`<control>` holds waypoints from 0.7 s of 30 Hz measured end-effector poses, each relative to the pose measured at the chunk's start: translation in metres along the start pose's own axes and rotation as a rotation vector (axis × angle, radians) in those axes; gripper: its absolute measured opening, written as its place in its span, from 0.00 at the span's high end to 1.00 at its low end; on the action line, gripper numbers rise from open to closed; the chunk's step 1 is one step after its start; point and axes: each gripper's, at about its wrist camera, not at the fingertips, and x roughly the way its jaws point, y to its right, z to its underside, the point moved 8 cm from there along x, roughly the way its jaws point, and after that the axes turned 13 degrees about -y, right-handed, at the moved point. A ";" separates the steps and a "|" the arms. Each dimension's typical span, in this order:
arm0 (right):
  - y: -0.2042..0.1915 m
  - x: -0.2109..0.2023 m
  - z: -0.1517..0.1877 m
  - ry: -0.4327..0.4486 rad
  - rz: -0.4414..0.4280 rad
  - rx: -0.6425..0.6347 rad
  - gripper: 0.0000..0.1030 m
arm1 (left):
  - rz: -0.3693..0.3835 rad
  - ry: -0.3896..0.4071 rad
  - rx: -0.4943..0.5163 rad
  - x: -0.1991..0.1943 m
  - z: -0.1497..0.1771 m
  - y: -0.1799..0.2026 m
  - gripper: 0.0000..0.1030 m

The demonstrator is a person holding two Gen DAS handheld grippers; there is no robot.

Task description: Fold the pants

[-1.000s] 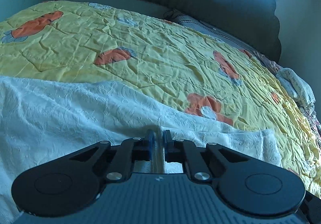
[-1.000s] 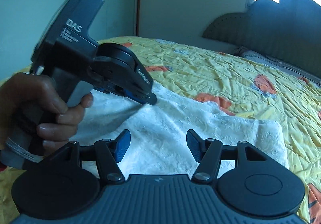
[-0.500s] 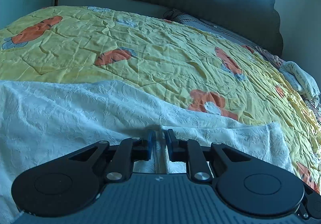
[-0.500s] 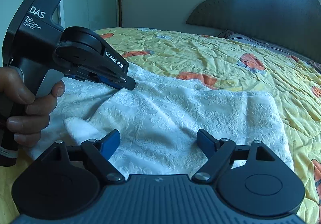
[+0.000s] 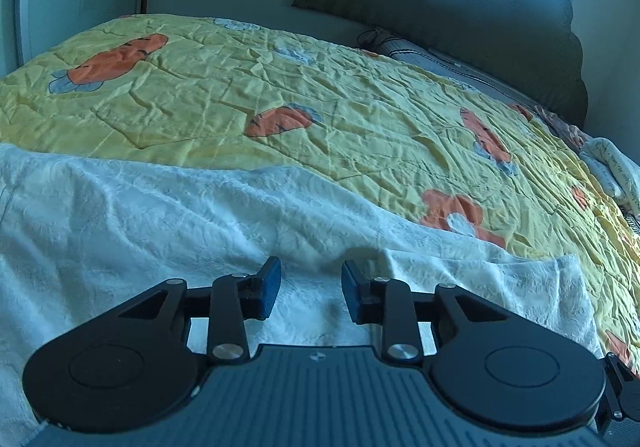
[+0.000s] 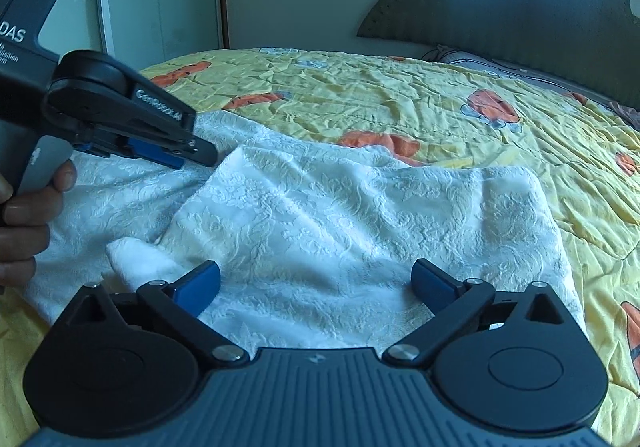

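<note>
both hand-held grippers sit open right over the white pants (image 6: 360,215), which run left-to-right across the bed (image 6: 400,99), folded end nearer the right hand-held gripper (image 6: 316,287), left hand-held gripper (image 5: 310,287) over the rest

White pants (image 6: 340,223) folded on yellow quilt (image 6: 400,99); right gripper (image 6: 316,283) agape above; left gripper (image 6: 188,155) beside fold.

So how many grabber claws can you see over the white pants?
2. The left gripper hovers at the pants' far left edge; the right gripper hangs open above their near edge.
</note>
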 end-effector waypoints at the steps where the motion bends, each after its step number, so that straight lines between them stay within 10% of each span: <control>1: 0.000 0.000 0.000 0.000 0.000 0.000 0.00 | 0.001 0.006 -0.004 0.001 0.001 -0.004 0.59; 12: 0.001 0.000 0.000 0.001 -0.012 0.016 0.00 | -0.222 0.108 0.182 0.007 0.019 0.018 0.15; 21: 0.002 0.001 0.000 -0.001 -0.012 0.016 0.00 | -0.202 0.094 0.130 0.009 0.018 0.010 0.09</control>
